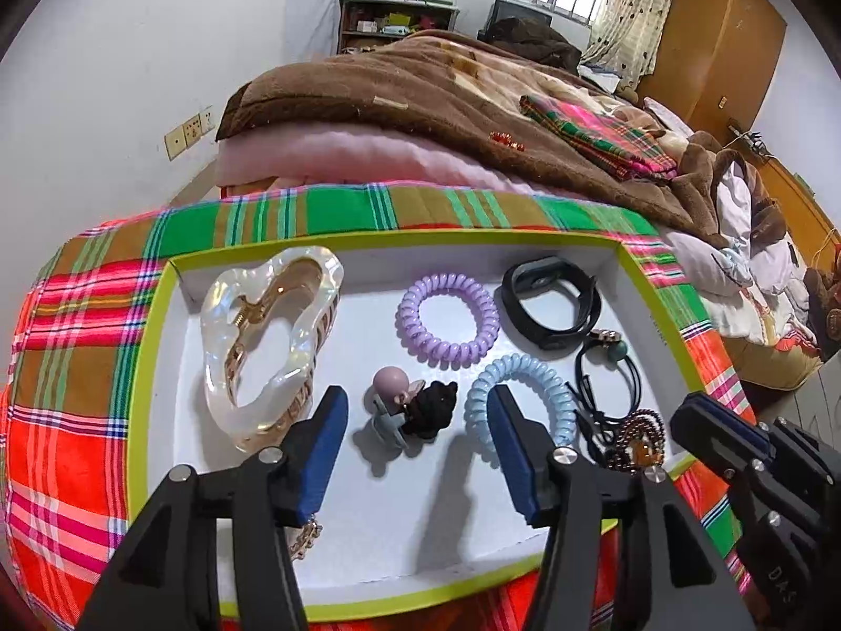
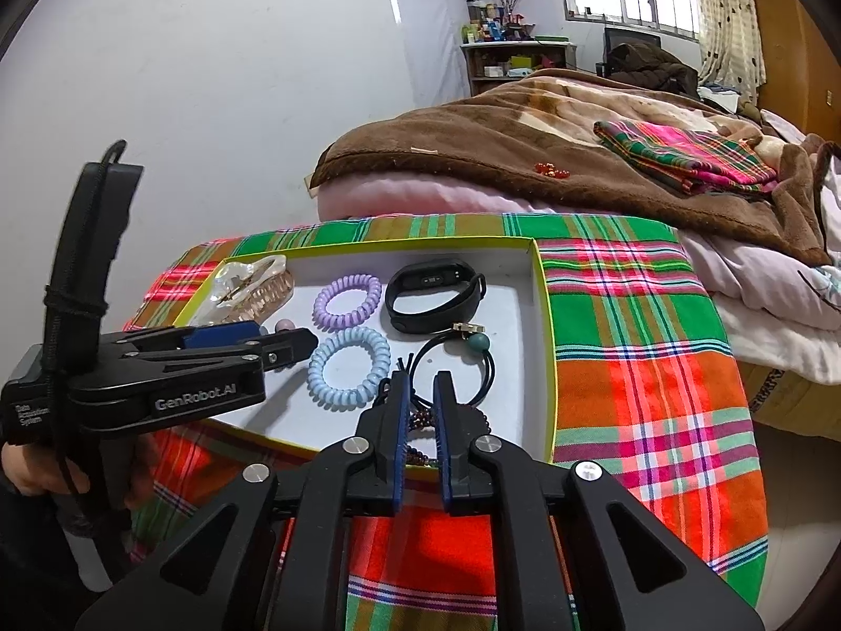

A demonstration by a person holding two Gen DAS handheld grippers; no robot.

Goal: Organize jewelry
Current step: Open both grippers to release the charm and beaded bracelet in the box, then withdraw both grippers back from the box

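Note:
A white tray with a yellow-green rim holds a clear heart-shaped hair claw, a purple coil tie, a blue coil tie, a black wristband, a black hair tie with a teal bead, a small pink-and-black clip and a beaded brooch. My left gripper is open above the small clip. My right gripper is narrowly open around the beaded brooch at the tray's near edge.
The tray lies on a plaid cloth. Behind it is a bed with a brown blanket, a folded plaid cloth and small red beads. A gold chain shows under my left finger.

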